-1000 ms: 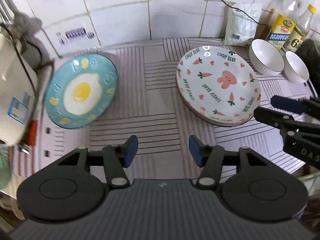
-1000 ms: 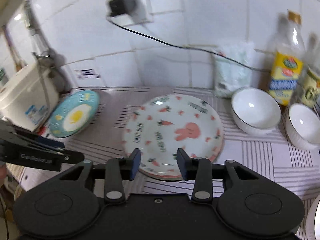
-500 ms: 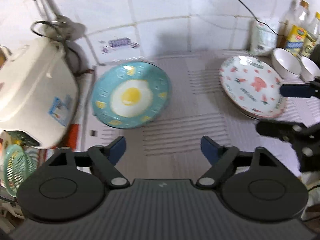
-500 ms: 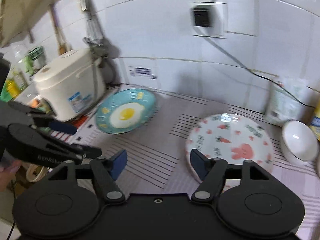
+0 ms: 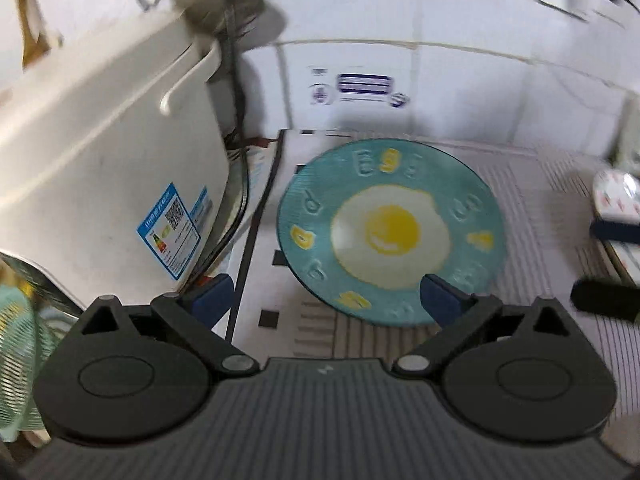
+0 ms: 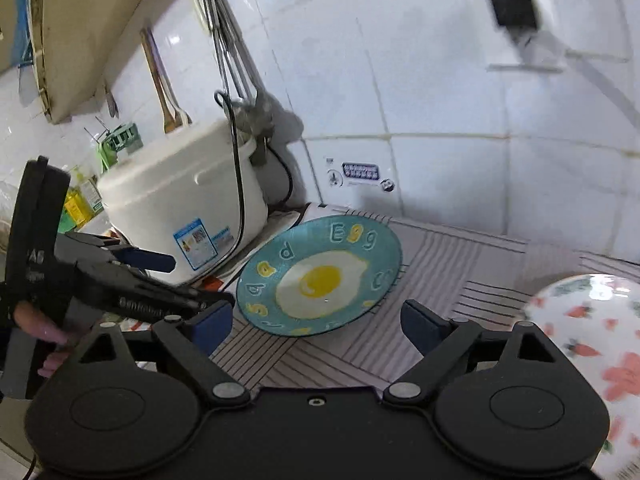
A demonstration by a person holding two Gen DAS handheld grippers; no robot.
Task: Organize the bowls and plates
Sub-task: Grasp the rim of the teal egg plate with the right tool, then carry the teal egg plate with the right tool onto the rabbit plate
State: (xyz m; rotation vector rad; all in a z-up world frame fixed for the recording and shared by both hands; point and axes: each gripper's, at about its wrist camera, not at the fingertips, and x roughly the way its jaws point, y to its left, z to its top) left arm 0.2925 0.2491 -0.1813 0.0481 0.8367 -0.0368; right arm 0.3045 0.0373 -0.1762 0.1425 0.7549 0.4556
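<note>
Near rice cooker (image 5: 100, 168): egg plate (image 5: 390, 228)

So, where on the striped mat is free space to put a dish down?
Bare striped mat lies between the teal fried-egg plate and the white carrot-print plate. It is crowded on the left, where the white rice cooker and its cables stand beside the teal plate.

the teal plate (image 6: 320, 276) reads "egg" (raised letters along its far rim).
</note>
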